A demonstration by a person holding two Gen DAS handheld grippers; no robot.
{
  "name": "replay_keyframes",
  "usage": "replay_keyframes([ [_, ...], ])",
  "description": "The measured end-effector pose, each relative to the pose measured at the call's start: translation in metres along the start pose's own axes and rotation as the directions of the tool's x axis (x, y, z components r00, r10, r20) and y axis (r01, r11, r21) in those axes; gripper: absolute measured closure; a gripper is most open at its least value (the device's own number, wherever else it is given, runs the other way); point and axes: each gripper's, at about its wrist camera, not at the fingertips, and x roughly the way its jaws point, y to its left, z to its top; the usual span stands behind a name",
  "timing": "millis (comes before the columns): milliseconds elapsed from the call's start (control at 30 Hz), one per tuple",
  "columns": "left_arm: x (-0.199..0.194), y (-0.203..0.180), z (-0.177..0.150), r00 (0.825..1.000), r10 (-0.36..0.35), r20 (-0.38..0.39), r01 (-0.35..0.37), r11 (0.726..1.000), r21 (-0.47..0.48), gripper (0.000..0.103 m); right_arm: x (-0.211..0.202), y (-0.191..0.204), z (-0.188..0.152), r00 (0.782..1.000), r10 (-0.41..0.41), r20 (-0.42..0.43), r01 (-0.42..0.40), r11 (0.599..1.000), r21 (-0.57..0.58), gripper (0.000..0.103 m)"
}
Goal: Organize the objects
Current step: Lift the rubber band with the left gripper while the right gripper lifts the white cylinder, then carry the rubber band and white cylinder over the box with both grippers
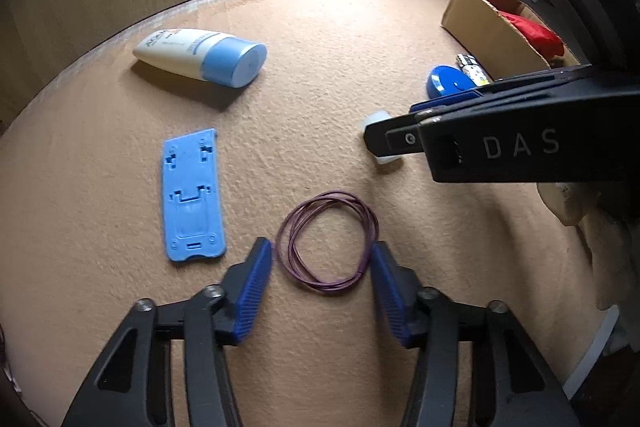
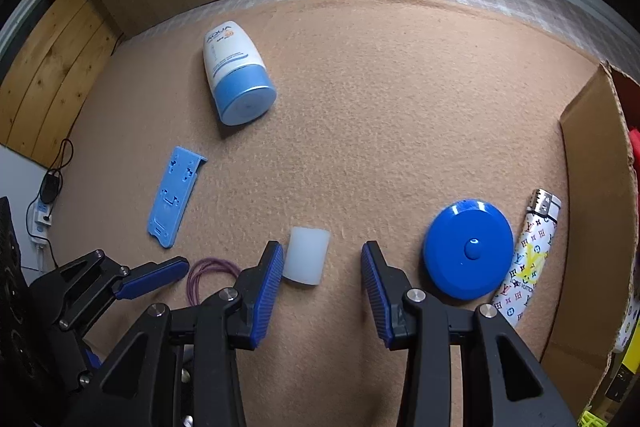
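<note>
Brown cardboard box (image 1: pixel 486 23) sits open at my right on the peach felt table (image 1: pixel 340 39), something red (image 1: pixel 530 27) inside. My left gripper (image 1: pixel 322 263) spreads its jaws around the purple wire coil (image 1: pixel 326 239). My right gripper (image 2: pixel 322 267) gapes beside the white translucent cap (image 2: pixel 306 259), not touching it.

White lotion bottle (image 1: pixel 200 55) with blue cap lies on its side at the far left of the tan carpet; light blue flat plastic bracket (image 1: pixel 193 197) lies nearer, with the purple wire coil (image 1: pixel 326 237) beside it. Small translucent white cylinder (image 2: pixel 306 261) stands upright mid-carpet. Round blue disc (image 2: pixel 468 249) touches a patterned lighter (image 2: pixel 528 259), which lies just beside the open cardboard box (image 2: pixel 596 211).
</note>
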Motion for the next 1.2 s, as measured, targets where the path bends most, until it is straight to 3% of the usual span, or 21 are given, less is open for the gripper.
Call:
replay_keyframes([
  [233,-0.003,0.013,-0.002,1.0,-0.002,0.009,0.002,1.0,-0.007,0.082,0.003,0.011,0.001,0.999,-0.046,0.005,0.046,0.998,-0.044,0.066],
  [333,-0.003,0.017,-0.002,1.0,-0.021,0.008,0.021,1.0,-0.023,0.096,0.004,0.018,-0.002,0.996,-0.084,0.009,0.085,0.993,-0.084,0.076],
  [400,-0.003,0.018,-0.003,0.999,-0.033,0.01,0.033,0.999,-0.034,0.097,0.004,0.02,-0.004,0.997,-0.071,0.006,0.071,0.993,-0.095,0.087],
  [567,-0.006,0.023,-0.007,0.998,-0.064,0.012,0.065,0.995,-0.07,0.098,0.0,0.024,-0.009,0.997,-0.078,0.024,0.08,0.991,-0.104,0.092],
  [900,-0.045,0.022,-0.007,0.991,-0.103,0.091,0.112,0.988,-0.103,0.098,-0.049,0.006,-0.031,0.996,-0.018,0.091,0.022,0.999,-0.042,0.092],
  [1200,-0.081,-0.007,0.015,0.975,-0.147,0.168,0.16,0.985,-0.065,0.098,-0.121,-0.054,-0.057,0.977,-0.045,0.21,0.027,0.996,0.088,0.092],
])
